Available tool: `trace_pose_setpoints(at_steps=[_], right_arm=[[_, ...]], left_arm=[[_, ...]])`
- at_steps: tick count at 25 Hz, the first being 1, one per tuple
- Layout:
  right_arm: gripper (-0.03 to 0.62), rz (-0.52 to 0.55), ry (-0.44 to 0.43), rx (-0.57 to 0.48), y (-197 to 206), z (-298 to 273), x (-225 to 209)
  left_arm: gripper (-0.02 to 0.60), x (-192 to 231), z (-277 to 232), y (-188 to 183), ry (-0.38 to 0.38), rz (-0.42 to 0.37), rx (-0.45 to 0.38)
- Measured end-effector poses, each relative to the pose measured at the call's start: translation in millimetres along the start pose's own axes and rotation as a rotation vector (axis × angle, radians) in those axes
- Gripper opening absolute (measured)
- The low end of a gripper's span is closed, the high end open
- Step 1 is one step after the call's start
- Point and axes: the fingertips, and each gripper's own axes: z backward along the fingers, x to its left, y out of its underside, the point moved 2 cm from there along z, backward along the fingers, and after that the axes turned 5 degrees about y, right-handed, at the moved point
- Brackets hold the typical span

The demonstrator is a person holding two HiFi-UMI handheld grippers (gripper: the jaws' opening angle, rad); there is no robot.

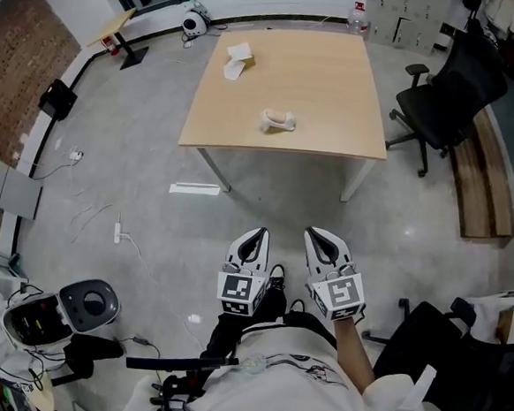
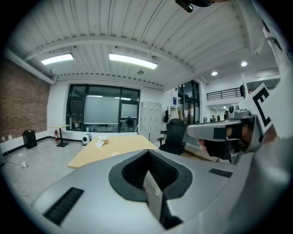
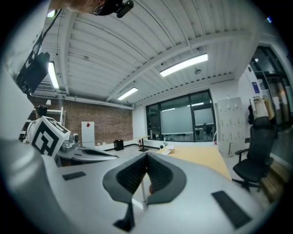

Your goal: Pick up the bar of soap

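Observation:
A wooden table (image 1: pixel 328 90) stands some way ahead of me across the grey floor. A small cream-white lump (image 1: pixel 278 120), possibly the bar of soap, lies near the table's front edge. A tan block with white paper (image 1: pixel 238 61) sits at its back left; from here I cannot tell which is the soap. Both grippers are held low near my body, far short of the table. My left gripper (image 1: pixel 256 234) (image 2: pixel 149 155) is shut with nothing in it. My right gripper (image 1: pixel 317 234) (image 3: pixel 146 157) is also shut and empty. The right gripper view shows the table (image 3: pixel 206 157) far off.
A black office chair (image 1: pixel 447 100) and a wooden bench (image 1: pixel 484 187) stand right of the table. A water bottle (image 1: pixel 357 20) is at the table's back right corner. Cables and a power strip (image 1: pixel 118 232) lie on the floor left; gear (image 1: pixel 90 305) and a second chair (image 1: pixel 458 349) flank me.

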Motion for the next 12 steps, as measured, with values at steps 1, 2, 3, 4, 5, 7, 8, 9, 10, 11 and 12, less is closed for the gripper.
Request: trace_pose_setpoints(at_steps=[1,2,3,4,5,7,8,9,10,11,12], right_arm=[[0.004,0.0,0.008,0.002,-1,-8,-3],[0.004,-0.001,0.016,0.005,-3,-16,-6],[0.004,-0.001,0.024,0.005,-6,-24,-10],[0.004,0.0,0.03,0.004,-9,-32,-13],[0.003,0.004,0.036,0.001,-13,-41,-16],[0.005,0.01,0.052,-0.006,-20,-60,-23],[0.004,0.01,0.059,-0.009,-23,-69,-26],[0.003,0.008,0.064,-0.01,-24,-77,-28],[0.004,0.007,0.067,-0.01,-25,-86,-29],[0.005,0.007,0.069,-0.006,-25,-94,-30],[0.004,0.006,0.071,-0.001,-25,-102,-31]], left_arm=[[0.005,3,-8,-2,0.013,-0.005,0.0],[0.005,7,-17,-4,0.027,-0.01,0.0],[0.005,10,-24,-7,0.041,-0.013,-0.001],[0.005,15,-32,-12,0.054,-0.015,-0.003],[0.005,20,-40,-17,0.065,-0.017,-0.008],[0.005,33,-55,-23,0.081,-0.024,-0.02],[0.005,40,-61,-24,0.085,-0.024,-0.022],[0.005,48,-67,-25,0.087,-0.023,-0.018],[0.005,55,-73,-24,0.087,-0.02,-0.012],[0.005,63,-78,-24,0.087,-0.017,-0.006],[0.005,70,-83,-24,0.089,-0.013,0.0]])
